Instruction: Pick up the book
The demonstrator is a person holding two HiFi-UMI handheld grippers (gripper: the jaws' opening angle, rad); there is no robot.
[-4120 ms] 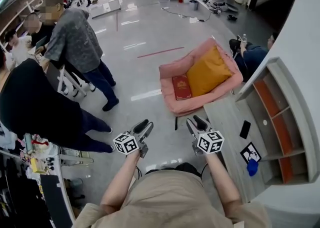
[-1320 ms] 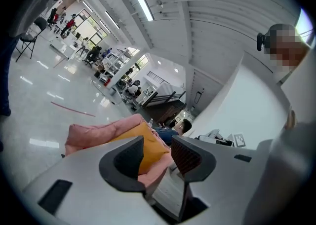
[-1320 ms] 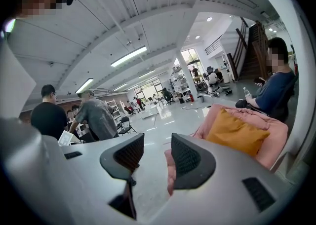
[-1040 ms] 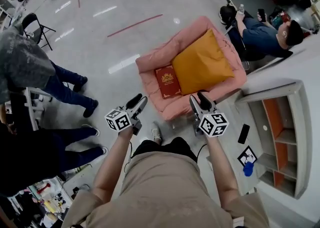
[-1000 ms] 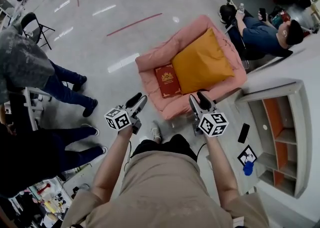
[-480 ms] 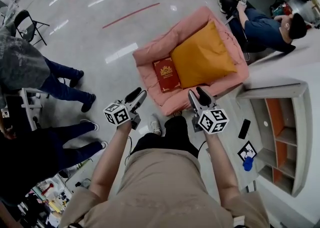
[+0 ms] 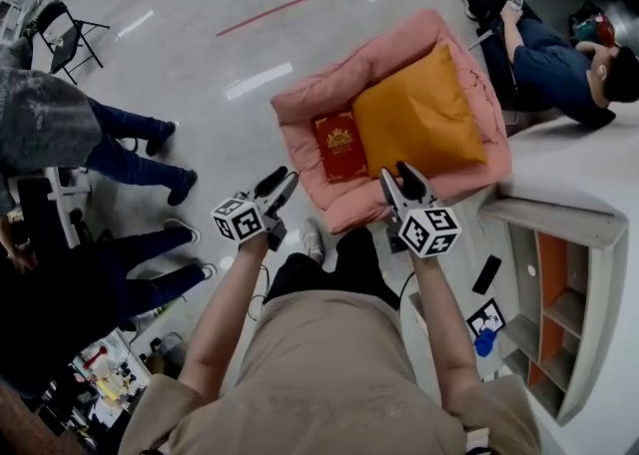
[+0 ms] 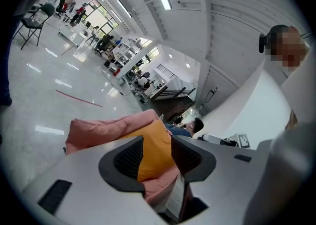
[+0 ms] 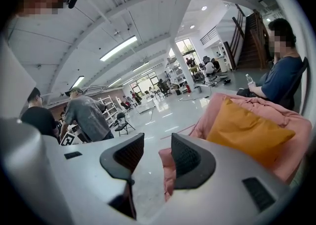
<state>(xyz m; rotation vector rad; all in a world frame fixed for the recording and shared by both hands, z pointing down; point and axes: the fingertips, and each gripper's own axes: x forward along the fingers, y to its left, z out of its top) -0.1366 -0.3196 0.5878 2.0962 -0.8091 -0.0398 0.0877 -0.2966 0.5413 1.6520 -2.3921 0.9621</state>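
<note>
A red book [image 7: 340, 146] with gold print lies flat on the seat of a pink cushioned chair [image 7: 300, 109], left of an orange pillow [image 7: 423, 122]. Both grippers hang in the air just short of the chair's front edge. My left gripper [image 7: 278, 184] is near the front left corner, below and left of the book. My right gripper [image 7: 399, 181] is over the front rim, right of the book. Each holds its jaws close together with nothing between them. The left gripper view shows the pillow [image 8: 155, 142] past its jaws; the right gripper view shows the pillow [image 9: 249, 130] off to the right.
A person [image 7: 559, 64] sits on the floor just right of the chair. A grey counter with a phone [image 7: 487, 273] and an orange-and-grey shelf unit [image 7: 559, 313] stand at the right. People [image 7: 60, 134] stand at the left, near a folding chair [image 7: 65, 34].
The chair and book have come nearer in the head view. Both grippers have moved forward and down, from short of the chair up to its front edge. Jaws unchanged.
</note>
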